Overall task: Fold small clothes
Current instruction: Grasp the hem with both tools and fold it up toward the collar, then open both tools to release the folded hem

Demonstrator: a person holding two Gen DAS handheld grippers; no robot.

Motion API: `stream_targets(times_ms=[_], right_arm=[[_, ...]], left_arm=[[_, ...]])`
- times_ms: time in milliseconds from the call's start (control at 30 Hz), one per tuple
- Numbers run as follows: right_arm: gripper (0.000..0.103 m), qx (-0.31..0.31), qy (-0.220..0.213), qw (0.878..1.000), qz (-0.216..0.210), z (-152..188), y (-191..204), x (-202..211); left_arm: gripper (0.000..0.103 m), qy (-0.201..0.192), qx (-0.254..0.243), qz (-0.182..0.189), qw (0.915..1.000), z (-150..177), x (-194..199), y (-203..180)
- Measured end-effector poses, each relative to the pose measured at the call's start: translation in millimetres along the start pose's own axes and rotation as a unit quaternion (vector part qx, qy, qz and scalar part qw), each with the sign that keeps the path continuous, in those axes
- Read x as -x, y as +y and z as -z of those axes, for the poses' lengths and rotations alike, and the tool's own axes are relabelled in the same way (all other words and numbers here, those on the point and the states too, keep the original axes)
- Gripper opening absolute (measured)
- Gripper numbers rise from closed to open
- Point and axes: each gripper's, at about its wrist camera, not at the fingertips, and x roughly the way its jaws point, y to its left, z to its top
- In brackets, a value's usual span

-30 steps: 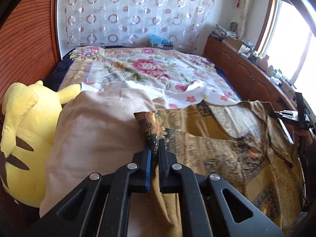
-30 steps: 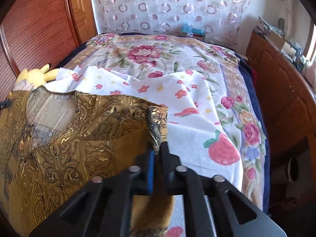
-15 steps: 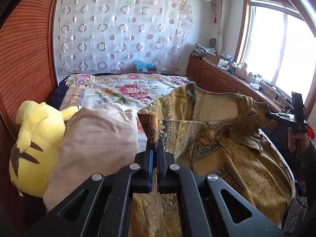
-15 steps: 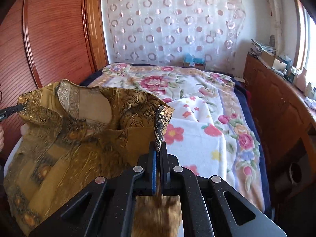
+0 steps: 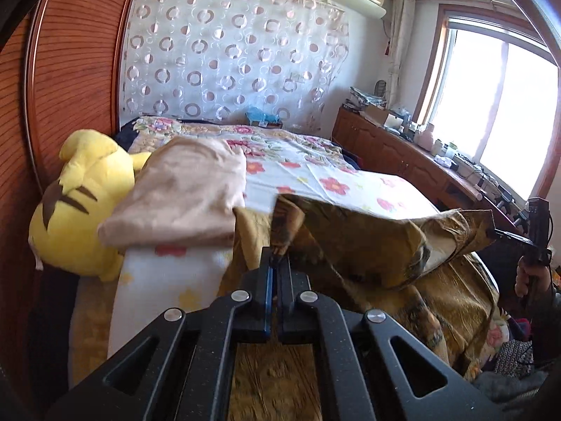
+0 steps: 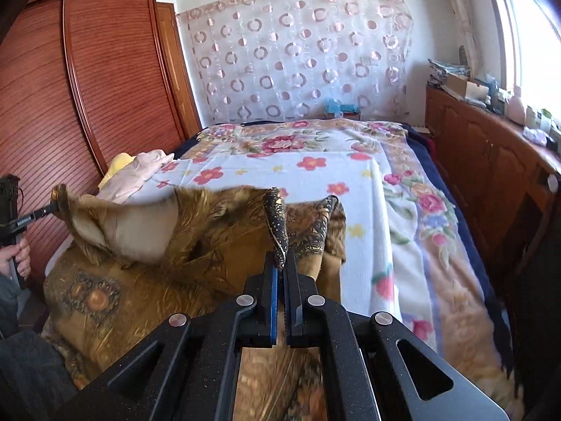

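Observation:
A gold patterned shirt hangs between my two grippers over the near end of the bed. My left gripper is shut on one shoulder corner of the shirt. My right gripper is shut on the other corner of the shirt. The right gripper shows at the far right of the left wrist view, pinching cloth. The left gripper shows at the far left of the right wrist view. The shirt's lower part drapes on the bed.
A flowered white towel covers the bed. A beige folded garment lies on a yellow plush toy at the left. A wooden wardrobe stands left, a wooden sideboard right.
Both grippers have lifted the shirt off the bed and pulled back toward the near end. The shirt now hangs stretched between them instead of lying flat.

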Motion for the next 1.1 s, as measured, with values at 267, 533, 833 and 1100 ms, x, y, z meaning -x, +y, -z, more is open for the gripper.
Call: stream_targets(times_ms=[267,533,833,1100], right_arm=[[0.002,0.009,0.013,1.0,-0.001,21.4,5.2,45.1],[0.002,0.018,0.039,0.999,0.016,-5.0,20.7,27.7],[0.006,0.044,0.027,0.997,0.05,-16.3,26.5,48.5],[0.026,0.049,0.01,0.996,0.078,-21.0,30.1,43.4]], left_arm=[[0.002,0.001,-0.025,0.0,0.9997,19.1,39.0,-24.9],[0.017,0.012,-0.029,-0.01,0.9995,20.2,41.5,-24.0],[0.054,0.002,-0.038,-0.014,0.9992,12.2,51.4,-26.4],[0.074,-0.01,-0.024,-0.048,0.9985,3.4,51.5,-6.8]])
